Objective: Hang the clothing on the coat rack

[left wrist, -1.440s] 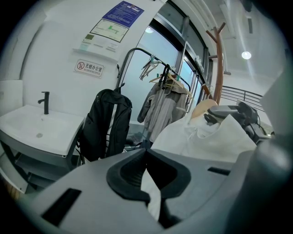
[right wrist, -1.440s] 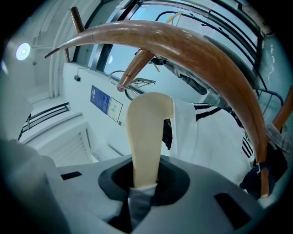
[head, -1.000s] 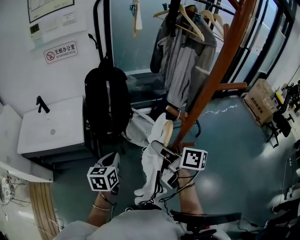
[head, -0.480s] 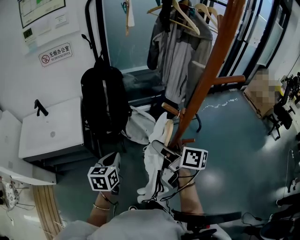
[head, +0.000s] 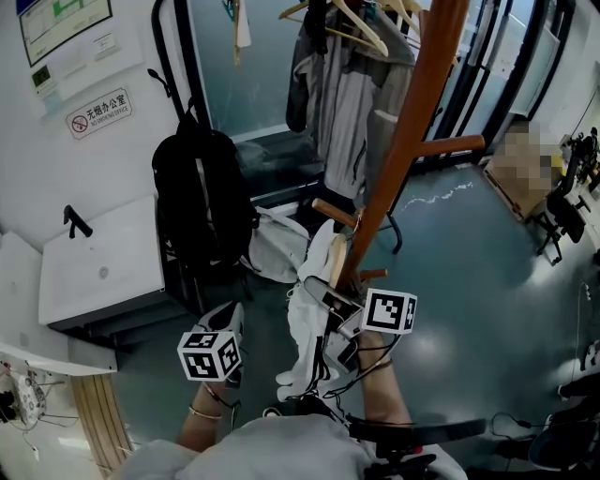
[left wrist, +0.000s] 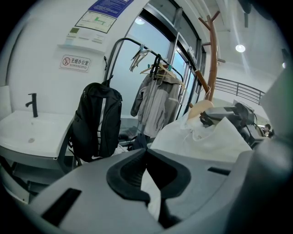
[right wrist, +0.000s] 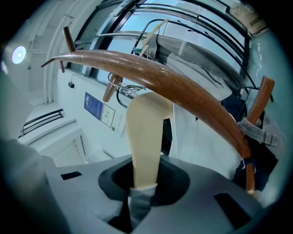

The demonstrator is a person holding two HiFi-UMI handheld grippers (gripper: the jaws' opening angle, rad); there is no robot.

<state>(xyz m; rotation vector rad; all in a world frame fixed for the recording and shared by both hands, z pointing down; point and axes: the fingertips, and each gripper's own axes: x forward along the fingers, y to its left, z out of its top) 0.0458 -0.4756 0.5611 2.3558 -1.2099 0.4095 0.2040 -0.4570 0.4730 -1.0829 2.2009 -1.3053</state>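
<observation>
Beside the rack point(head: 401, 141), limp white garment point(head: 314, 328), left gripper point(left wrist: 147, 173) pinching it, right gripper point(right wrist: 137, 192) clamping its pale hanger point(right wrist: 144, 137).

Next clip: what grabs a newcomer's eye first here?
The tall brown coat rack slants up through centre frame. The white garment on its pale hanger is held close beside it by the right gripper. Left of it hangs a black backpack.

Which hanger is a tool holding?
The pale wooden hanger inside the white garment, gripped by the right tool; other hangers hang above the grey jacket.
</observation>
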